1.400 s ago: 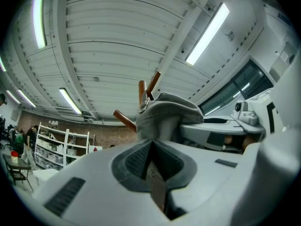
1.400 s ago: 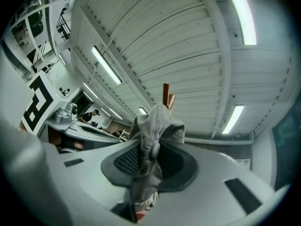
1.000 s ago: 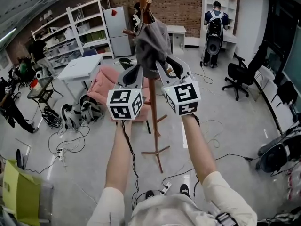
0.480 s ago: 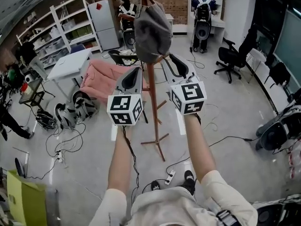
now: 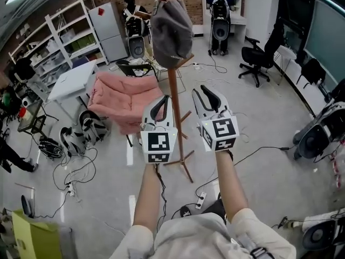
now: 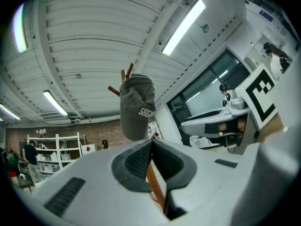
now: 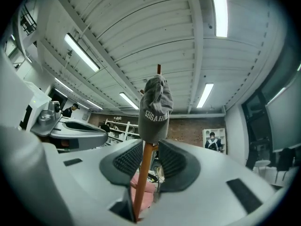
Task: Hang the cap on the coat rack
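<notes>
A grey cap (image 5: pixel 171 31) hangs over the top of the wooden coat rack (image 5: pixel 175 117), with no gripper touching it. Both grippers are held well below it, at mid-pole height. My left gripper (image 5: pixel 163 100) is just left of the pole, its jaws shut and empty. My right gripper (image 5: pixel 207 92) is to the pole's right, its jaws open a little with nothing in them. In the left gripper view the cap (image 6: pixel 136 107) hangs above the closed pads of the left gripper (image 6: pixel 151 147). In the right gripper view the cap (image 7: pixel 156 111) and the pole (image 7: pixel 143 173) show beyond the right gripper (image 7: pixel 150 157).
A pink armchair (image 5: pixel 121 96) stands left of the rack's feet, with a white table (image 5: pixel 73 80) and shelving (image 5: pixel 70 34) beyond. Bags (image 5: pixel 86 131) and cables lie on the floor at the left. A power strip (image 5: pixel 202 200) lies near my feet. A black office chair (image 5: pixel 259 58) is at the right.
Both grippers have dropped down and back from the cap, where they were a second ago. The cap stays hung on top of the rack.
</notes>
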The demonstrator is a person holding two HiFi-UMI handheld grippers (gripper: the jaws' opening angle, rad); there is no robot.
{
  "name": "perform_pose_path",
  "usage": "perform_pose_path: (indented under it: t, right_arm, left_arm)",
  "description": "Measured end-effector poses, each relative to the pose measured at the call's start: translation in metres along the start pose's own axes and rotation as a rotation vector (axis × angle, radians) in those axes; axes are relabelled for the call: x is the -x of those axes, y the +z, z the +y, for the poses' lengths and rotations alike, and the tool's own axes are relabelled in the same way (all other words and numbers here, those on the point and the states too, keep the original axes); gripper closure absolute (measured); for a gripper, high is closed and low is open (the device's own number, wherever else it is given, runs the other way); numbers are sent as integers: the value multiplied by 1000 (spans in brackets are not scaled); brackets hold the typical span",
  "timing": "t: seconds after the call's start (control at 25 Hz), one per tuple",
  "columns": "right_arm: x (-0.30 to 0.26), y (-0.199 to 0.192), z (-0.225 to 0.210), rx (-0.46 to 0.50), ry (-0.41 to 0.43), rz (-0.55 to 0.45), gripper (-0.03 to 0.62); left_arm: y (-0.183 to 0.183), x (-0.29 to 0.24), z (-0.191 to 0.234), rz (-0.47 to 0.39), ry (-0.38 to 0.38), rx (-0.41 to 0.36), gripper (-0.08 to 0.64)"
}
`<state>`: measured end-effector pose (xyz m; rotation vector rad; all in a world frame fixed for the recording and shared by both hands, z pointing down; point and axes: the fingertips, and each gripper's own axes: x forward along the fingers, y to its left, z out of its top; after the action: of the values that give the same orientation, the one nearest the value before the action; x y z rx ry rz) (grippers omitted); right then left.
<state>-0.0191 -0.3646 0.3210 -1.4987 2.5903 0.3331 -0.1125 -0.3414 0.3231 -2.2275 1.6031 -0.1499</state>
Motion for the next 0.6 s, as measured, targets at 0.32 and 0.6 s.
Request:
perform_pose_path:
  t: [0.32,0.6]
  right_arm:
    - [37,-27,13,4,-52,40,486]
    - [62,-36,23,-42,-76,10,486]
  left_arm:
    - [-24,35,-16,12,42,-15,552]
    - [-41,56,-14,30,70,52,552]
